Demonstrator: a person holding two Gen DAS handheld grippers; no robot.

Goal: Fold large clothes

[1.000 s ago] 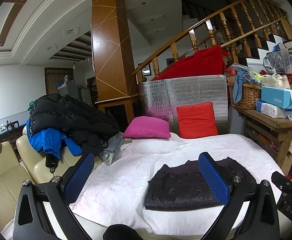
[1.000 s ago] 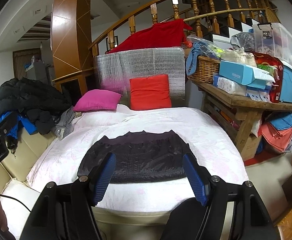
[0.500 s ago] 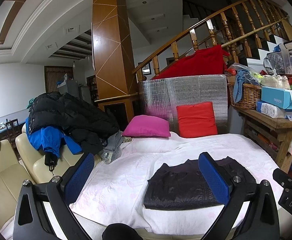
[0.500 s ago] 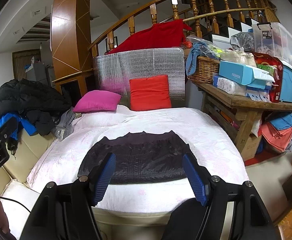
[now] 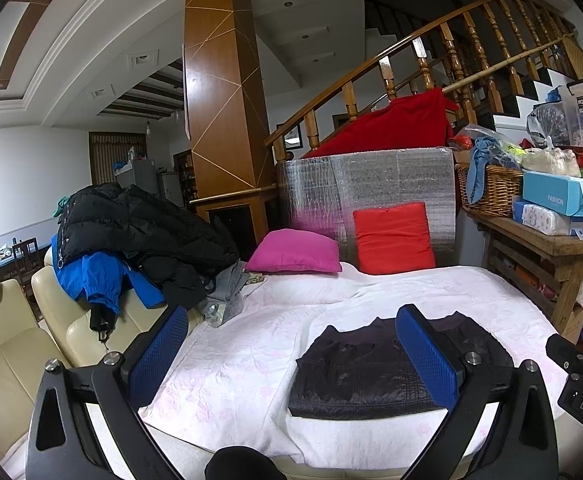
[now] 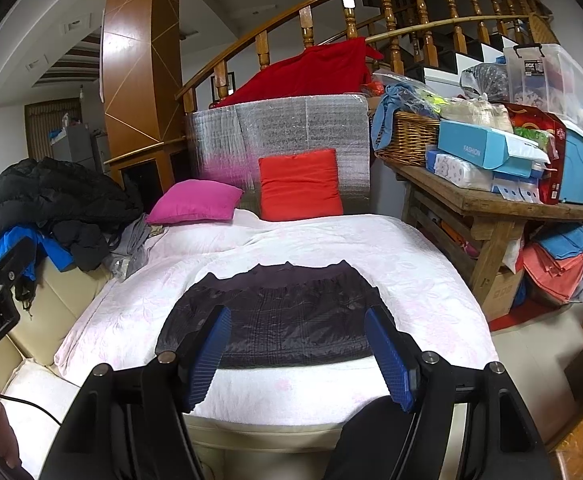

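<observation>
Nearest, both tongs hang above the front edge of the bed, spread wide, nothing between the blue pads. Left tongs: white quilt shows through the gap, and the right pad overlaps the dark garment only in the line of sight. Right tongs: gap frames the garment's near hem; pads not touching it.

Just ahead of the right tongs, and ahead and to the right of the left tongs, a dark quilted jacket lies flat on the quilt, already folded into a compact rectangle, collar edge on the far side.

Left of both tongs, a cream sofa abuts the bed. Farther along it, a heap of clothes: black puffer coat on top, a blue jacket under it, grey cloth spilling onto the quilt.

Beyond the folded jacket, at the head of the bed: pink cushion lying flat, red cushion propped upright against a silver foil panel.

Far right: wooden table piled with boxes and a wicker basket. Behind everything, a stair railing with red cloth draped over it.
</observation>
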